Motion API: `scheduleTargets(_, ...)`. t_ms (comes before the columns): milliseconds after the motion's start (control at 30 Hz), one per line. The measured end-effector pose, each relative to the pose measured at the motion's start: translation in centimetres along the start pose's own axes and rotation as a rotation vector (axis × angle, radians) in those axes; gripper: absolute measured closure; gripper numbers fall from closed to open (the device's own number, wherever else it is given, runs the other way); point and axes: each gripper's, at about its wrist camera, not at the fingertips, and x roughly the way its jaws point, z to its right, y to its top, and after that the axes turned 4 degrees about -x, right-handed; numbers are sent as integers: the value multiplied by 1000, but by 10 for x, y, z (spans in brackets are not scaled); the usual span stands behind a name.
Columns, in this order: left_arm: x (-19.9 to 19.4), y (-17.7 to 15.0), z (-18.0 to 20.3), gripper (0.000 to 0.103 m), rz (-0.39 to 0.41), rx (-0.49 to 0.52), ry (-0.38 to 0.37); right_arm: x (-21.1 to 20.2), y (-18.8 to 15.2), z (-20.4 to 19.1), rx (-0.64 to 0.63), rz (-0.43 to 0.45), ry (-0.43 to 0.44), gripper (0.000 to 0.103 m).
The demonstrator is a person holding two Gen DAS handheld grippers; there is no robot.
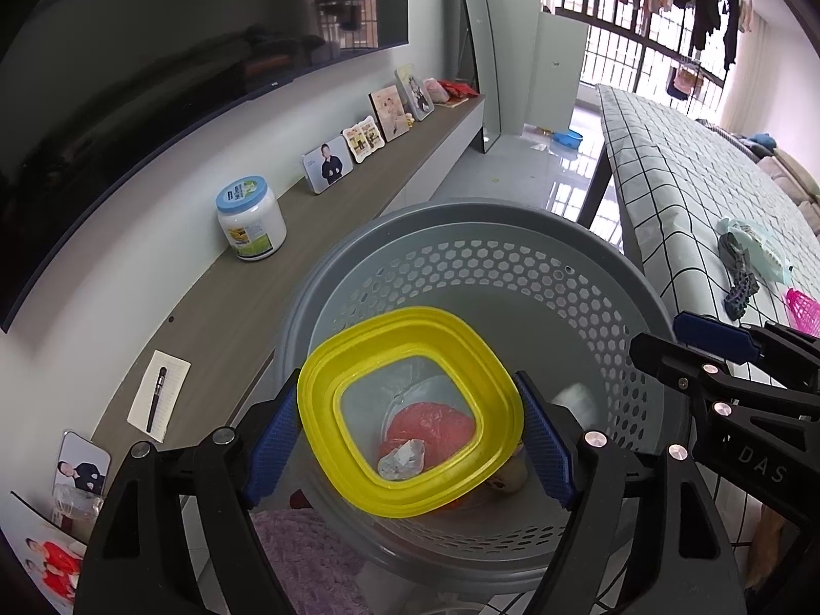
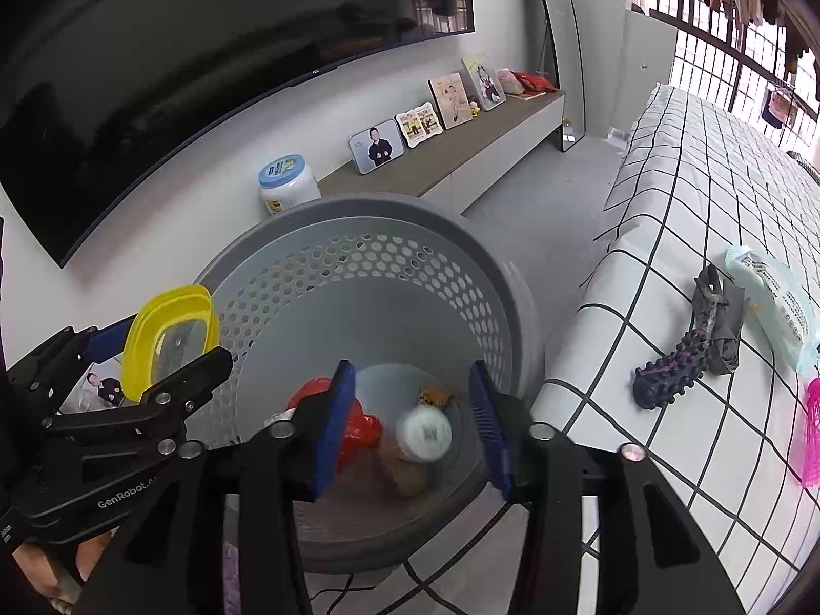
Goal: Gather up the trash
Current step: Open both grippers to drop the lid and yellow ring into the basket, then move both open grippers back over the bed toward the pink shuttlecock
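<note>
Left gripper fingers clenched on yellow lid, directly above bin; right gripper fingers released, w/ nothing between.

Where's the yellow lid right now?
The yellow lid is clamped in the left gripper, held directly above the grey basket.

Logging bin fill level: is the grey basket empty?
Not empty: the grey basket holds a red bag and a white-capped bottle.

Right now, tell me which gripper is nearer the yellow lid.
Left. The left gripper has its fingers around the yellow lid above the basket; the right gripper hangs beside it, empty.
</note>
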Motion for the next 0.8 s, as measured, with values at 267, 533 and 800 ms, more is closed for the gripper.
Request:
scheduleTargets(267, -1, 0, -5, 19, 2, -9, 7, -2, -1, 3, 5, 5, 0, 47)
scheduleTargets(533, -1, -1, -4, 19, 1, -7, 7, -2, 0, 3, 9, 0, 1, 47)
scheduleTargets(800, -1, -1, -4, 19, 1, -7, 7, -1, 1, 3, 9, -1, 0, 47)
